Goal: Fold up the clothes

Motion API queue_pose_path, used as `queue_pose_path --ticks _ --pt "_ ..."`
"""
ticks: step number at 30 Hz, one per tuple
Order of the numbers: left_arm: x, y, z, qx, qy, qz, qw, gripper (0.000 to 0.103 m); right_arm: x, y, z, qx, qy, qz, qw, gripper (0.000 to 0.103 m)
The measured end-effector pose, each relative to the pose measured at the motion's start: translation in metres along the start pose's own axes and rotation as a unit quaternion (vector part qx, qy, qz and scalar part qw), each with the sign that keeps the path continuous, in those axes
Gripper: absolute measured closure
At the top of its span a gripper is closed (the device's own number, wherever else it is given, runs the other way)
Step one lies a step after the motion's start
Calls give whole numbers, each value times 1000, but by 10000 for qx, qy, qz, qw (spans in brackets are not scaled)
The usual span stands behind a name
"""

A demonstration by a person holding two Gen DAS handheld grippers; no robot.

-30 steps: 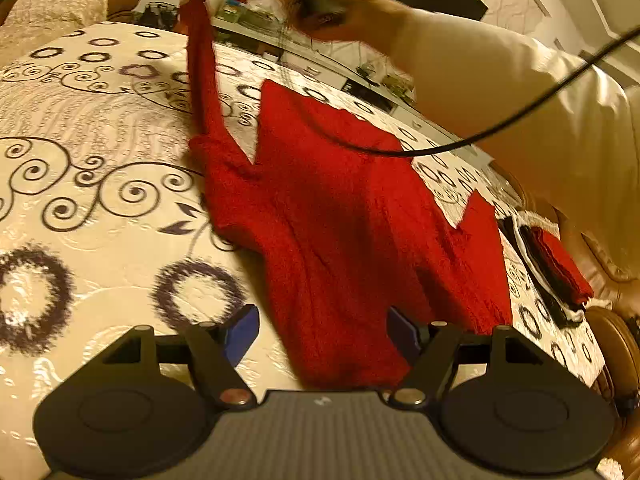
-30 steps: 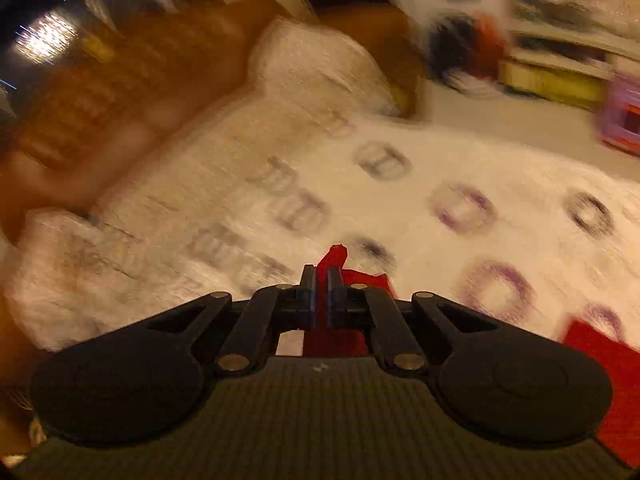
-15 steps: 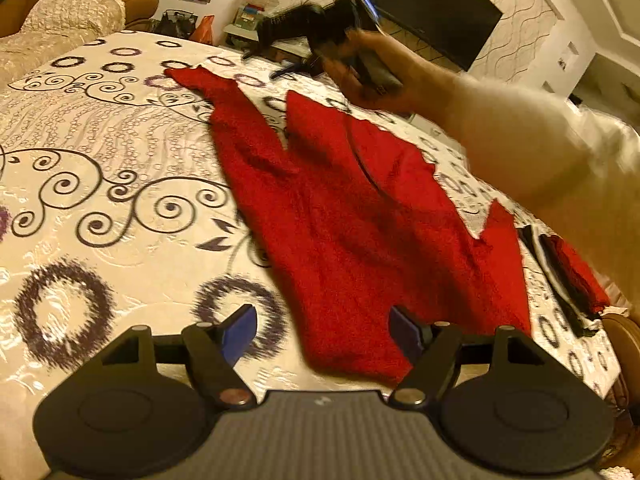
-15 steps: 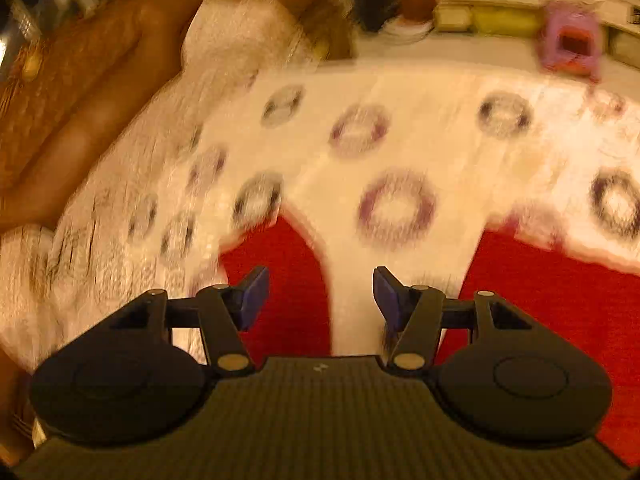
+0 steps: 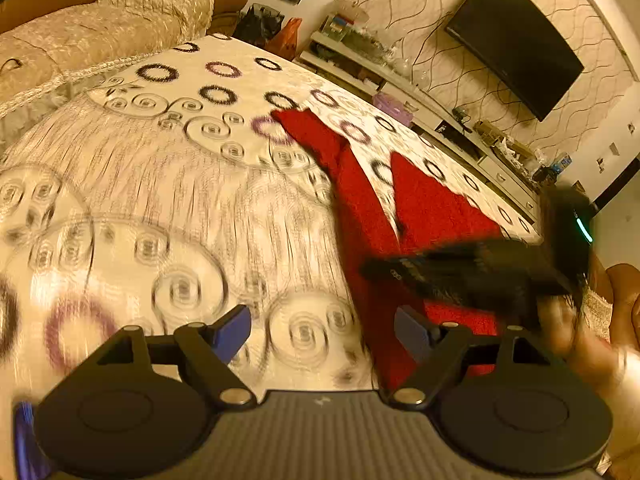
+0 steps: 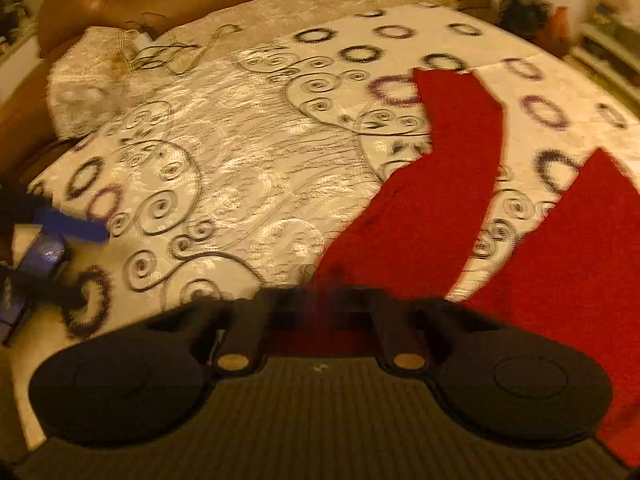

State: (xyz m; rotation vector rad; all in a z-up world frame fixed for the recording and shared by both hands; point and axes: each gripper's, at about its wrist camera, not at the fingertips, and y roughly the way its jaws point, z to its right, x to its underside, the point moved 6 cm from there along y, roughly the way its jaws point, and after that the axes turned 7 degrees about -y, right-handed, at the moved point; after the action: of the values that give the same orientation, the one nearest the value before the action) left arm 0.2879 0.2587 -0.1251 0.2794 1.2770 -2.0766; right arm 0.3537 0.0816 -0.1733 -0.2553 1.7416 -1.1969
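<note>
A red sweater (image 5: 432, 208) lies flat on the patterned bedspread (image 5: 168, 184), one sleeve (image 5: 316, 136) stretched toward the far left. My left gripper (image 5: 322, 330) hovers over the bedspread just left of the sweater's near edge. Its jaws are opening and nothing is between the blue pads (image 5: 232, 328). My right gripper (image 5: 460, 272) is a dark blur above the sweater's body, held by a hand (image 5: 580, 340). In the right wrist view that gripper (image 6: 320, 308) is shut over the sleeve's base (image 6: 400, 232). Blur hides whether cloth is pinched.
A brown sofa with a cream cover (image 5: 152, 4) borders the far left of the bed. A low shelf of clutter (image 5: 400, 84) and a wall TV (image 5: 516, 40) stand beyond the far edge. A thin cable (image 6: 172, 56) lies on the cream cover.
The right gripper let go of the lifted sleeve, which now lies flat. It opened, shut again and dropped toward the sweater's near part. The left gripper swung left and rose.
</note>
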Motion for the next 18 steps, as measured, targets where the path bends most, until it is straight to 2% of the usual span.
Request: queue_pose_path --ticks 3,5,6,8,9,13,14,16,18 --pt "-47 29 10 -428 441 49 9981 19 6 -19 40 343 1065 504 9924 97" --pt "-79 58 16 -506 427 -34 9978 19 24 -27 73 656 1933 590 9772 94" --pt "-95 76 21 -487 303 -134 9983 20 38 -28 85 827 2272 563 9687 91" --pt "-126 109 32 -658 172 -77 9977 21 58 -28 97 916 2680 524 9576 71" --pt "-139 125 38 -782 192 -33 9968 20 67 -33 99 906 2875 648 9513 69" --pt "-177 181 33 -1170 -272 -57 9927 21 90 -59 77 1085 2966 1114 9422 63" --pt "-184 191 29 -1235 -420 -62 9914 25 94 -64 68 1035 2947 1212 9422 63" --pt "-193 208 24 -1117 -702 -129 9912 29 102 -74 44 743 2881 1395 9445 62" --pt "-196 218 20 -890 -988 -219 9909 40 106 -81 19 431 2652 1458 9521 62"
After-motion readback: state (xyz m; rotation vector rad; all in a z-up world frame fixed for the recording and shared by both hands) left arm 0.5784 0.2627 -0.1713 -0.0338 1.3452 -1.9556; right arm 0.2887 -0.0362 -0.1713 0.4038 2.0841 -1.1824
